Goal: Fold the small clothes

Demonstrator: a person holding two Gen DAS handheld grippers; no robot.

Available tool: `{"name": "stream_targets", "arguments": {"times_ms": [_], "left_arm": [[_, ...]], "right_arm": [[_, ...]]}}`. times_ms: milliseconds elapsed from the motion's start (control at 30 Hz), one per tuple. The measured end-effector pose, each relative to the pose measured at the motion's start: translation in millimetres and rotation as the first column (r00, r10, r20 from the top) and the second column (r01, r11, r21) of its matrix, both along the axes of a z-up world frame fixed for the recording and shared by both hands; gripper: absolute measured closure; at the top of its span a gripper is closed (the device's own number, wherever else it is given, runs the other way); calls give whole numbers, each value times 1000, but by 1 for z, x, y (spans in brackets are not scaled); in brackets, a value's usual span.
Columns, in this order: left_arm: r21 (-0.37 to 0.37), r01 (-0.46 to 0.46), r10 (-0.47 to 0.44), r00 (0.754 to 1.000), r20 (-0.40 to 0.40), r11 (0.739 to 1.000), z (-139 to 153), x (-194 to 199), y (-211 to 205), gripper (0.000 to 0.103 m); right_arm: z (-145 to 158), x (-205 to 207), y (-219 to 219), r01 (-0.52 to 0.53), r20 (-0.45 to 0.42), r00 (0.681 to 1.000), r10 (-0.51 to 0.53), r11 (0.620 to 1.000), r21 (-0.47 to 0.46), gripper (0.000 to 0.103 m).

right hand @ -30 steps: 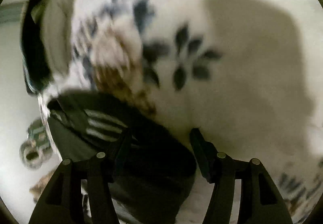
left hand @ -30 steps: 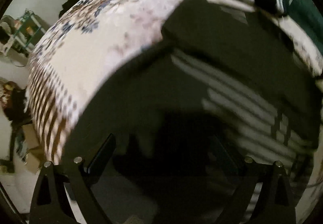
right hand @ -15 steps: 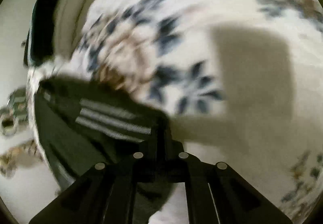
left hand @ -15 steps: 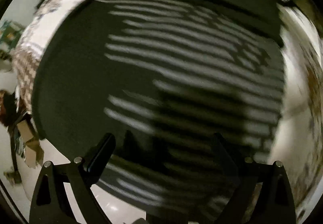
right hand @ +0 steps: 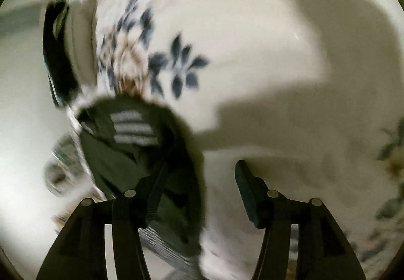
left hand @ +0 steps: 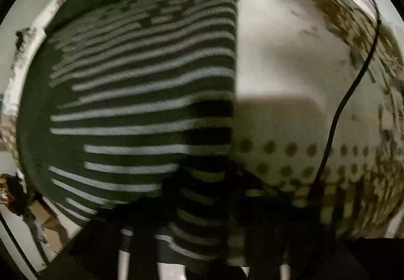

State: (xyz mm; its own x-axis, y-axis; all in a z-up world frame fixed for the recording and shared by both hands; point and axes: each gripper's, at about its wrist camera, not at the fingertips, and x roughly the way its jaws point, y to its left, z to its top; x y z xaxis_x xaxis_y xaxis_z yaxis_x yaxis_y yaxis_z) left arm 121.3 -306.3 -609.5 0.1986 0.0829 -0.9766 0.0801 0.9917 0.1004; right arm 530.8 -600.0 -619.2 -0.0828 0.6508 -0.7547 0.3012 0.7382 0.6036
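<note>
L wrist view: dark shirt [left hand: 141, 93] w/ pale stripes lies flat on the floral sheet [left hand: 290, 58], filling the frame from 12 round through 9 to 6 o'clock. Its straight edge runs top to bottom down the centre; bare sheet to the 3 o'clock side, w/ a dotted border lower down. Thin black cable [left hand: 353, 88] snakes over the sheet from 1 to 5 o'clock. L gripper [left hand: 202, 249] sits at 6 o'clock, dark and badly blurred, over the shirt's near edge; can't tell if its jaws are apart or closed on cloth.

R wrist view: R gripper [right hand: 199, 186] at 6 o'clock, jaws spread wide, nothing between them. The 7 o'clock finger [right hand: 156, 191] overlaps the bunched end of the shirt [right hand: 131, 143], which lies at 7–8 o'clock by the sheet's [right hand: 252, 27] edge; the other finger is over bare sheet. Contact w/ cloth unclear due to blur. Dark garment [right hand: 58, 60] at 9–10 o'clock, also near the edge, apart from the shirt.
</note>
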Motion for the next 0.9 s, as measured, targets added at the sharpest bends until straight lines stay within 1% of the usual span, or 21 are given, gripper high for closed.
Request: {"name": "stream_targets", "arguments": {"times_ms": [33,67,100,167,200,267,300,367,400,433,500,533,600,633,667,700,767,800,833,867,900], "left_arm": [[-11,5,-5,1000,6,1000,3,0,3,93],[-21,8,-7,1000,15,1000,7,-1,9,96],[-36,13,-12,1000,22,999,10,-3,12,96],[-56,40,-38,999,32,998,17,-3,21,96],[-58,57,-55,998,35,997,19,-3,22,96],[-66,80,-77,996,39,995,25,-2,25,97],[-70,85,-83,996,39,994,29,-2,21,97],[-58,131,-128,990,57,990,39,-5,4,97],[-57,145,-142,988,60,988,44,-9,-2,97],[-69,155,-151,987,54,985,45,-10,-5,99],[-74,163,-159,986,54,984,45,-16,-15,99],[-84,157,-153,987,47,984,40,-20,-18,99],[-89,123,-121,992,30,988,32,-23,-20,99],[-107,93,-92,996,20,990,29,-25,-15,98],[-148,50,-50,999,4,988,25,-23,-8,97],[-160,15,-16,1000,-6,987,24,-23,0,93],[-197,-62,59,998,-25,978,23,-25,13,89],[-198,-90,86,996,-33,976,25,-28,18,77],[-191,-119,113,993,-45,974,26,-34,22,62],[-195,-135,127,990,-52,971,27,-40,24,55],[-202,-153,143,988,-60,967,30,-51,28,45]], "right_arm": [[-6,2,-4,75,17,997,-77,993,88,45],[-11,5,-5,119,22,992,-123,984,135,45],[-18,8,-3,153,16,987,-158,975,159,45],[-32,9,12,147,-4,989,-149,975,165,45],[-34,9,22,124,-8,992,-124,981,152,47],[-29,7,45,28,22,999,-30,996,88,91],[-26,6,56,-34,23,999,32,998,60,95],[-3,2,71,-88,126,987,96,994,-68,96],[9,2,72,-92,163,981,107,991,-98,96],[23,4,65,-63,199,976,87,990,-124,97],[31,8,44,5,202,979,19,993,-118,97],[27,10,37,20,184,983,4,992,-126,97],[18,11,38,2,165,986,25,987,-164,97],[11,11,45,-28,139,989,50,987,-158,96],[3,11,51,-59,101,992,73,989,-139,96],[1,12,53,-62,97,992,78,986,-156,95],[-1,15,56,-82,77,993,92,988,-132,85],[-2,15,59,-88,57,994,95,990,-112,75],[0,14,55,-96,46,994,102,990,-103,66],[2,12,54,-102,47,993,107,990,-95,61],[4,9,54,-111,46,992,116,990,-83,52]]}}
